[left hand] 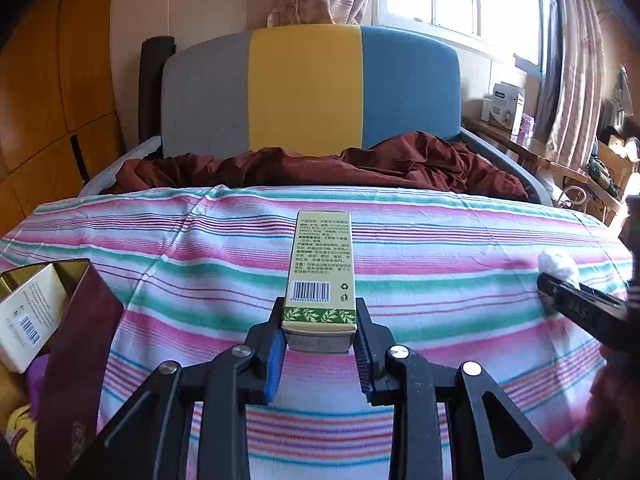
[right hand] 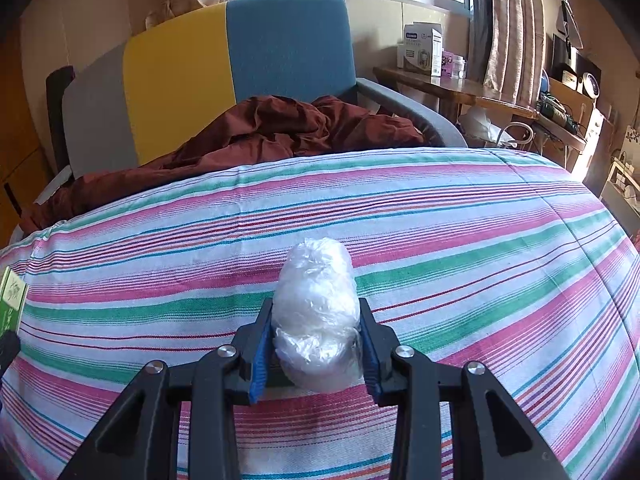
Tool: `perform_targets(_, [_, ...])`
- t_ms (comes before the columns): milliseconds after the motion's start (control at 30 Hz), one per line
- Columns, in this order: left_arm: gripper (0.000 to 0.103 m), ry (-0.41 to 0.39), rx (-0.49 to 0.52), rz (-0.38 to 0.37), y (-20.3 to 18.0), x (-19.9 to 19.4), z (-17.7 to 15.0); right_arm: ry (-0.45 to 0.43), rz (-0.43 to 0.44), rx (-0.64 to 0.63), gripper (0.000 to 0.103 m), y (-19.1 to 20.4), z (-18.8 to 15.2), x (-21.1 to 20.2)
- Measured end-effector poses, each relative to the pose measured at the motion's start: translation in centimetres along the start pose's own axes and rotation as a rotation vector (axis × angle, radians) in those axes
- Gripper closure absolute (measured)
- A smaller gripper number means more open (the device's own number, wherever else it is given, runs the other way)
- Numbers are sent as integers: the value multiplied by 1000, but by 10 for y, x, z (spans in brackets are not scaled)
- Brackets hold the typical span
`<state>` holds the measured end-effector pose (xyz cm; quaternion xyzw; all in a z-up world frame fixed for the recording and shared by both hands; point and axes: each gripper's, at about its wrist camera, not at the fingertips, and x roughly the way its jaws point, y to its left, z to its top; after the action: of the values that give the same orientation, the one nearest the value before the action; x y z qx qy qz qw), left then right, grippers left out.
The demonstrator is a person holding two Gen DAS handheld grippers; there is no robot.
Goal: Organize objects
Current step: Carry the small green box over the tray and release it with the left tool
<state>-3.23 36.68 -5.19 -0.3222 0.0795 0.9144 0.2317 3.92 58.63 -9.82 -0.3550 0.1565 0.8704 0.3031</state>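
Status: mid-task, by judgement. Both grippers loaded, nothing in them stowed yet.

Left gripper (left hand: 320,332): jaws closed onto near end of box (left hand: 322,268), pads flat against both sides; box projects fwd along fingers, over striped sheet (left hand: 460,280). Contact with sheet: cannot tell.

Right gripper (right hand: 316,344): jaws closed onto bag (right hand: 316,312) (clear plastic wad, white contents), gripped at its sides, far end sticking out fwd past fingertips.

Done, as far as visible: one white carton (left hand: 28,320) already standing in open case (left hand: 80,320), low and left of left gripper; other items beneath it, unclear.
Left: box and bag to be placed, probably into that case; judgement only.

View differences:
- Left wrist view: shows case and carton; right gripper seen only as dark finger at far right w/ a bit of white bag behind it.
- Right wrist view: shows full bag and its grip; case not visible; only a green sliver of box at far left edge.
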Motion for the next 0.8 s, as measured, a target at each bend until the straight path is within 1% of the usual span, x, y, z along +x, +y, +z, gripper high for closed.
perform_targets(67, [73,8,4,-9,1,-12,-7,-14,-7,-1,66,1,0,-4])
perform_targets(233, [73,26,-33,-36,17,-42,-19,-38,-9,-40,66,11,-5,-15])
perform_targets(367, [73,15,-71,-39,40,-67,-21,-56,-7,-89,66,22,-10,-25])
perform_targets(467, [73,26,-111,-27,63,-79,-20,-54,1,-107,66,27,-15,-29])
perform_targets(633, [72,81,-232,5,112,-86,-20,-34,35,-98,66,28,-21,-32])
perform_targets(800, [72,164,-307,21,152,-76,-19,-31,65,-98,66,31,-28,-42])
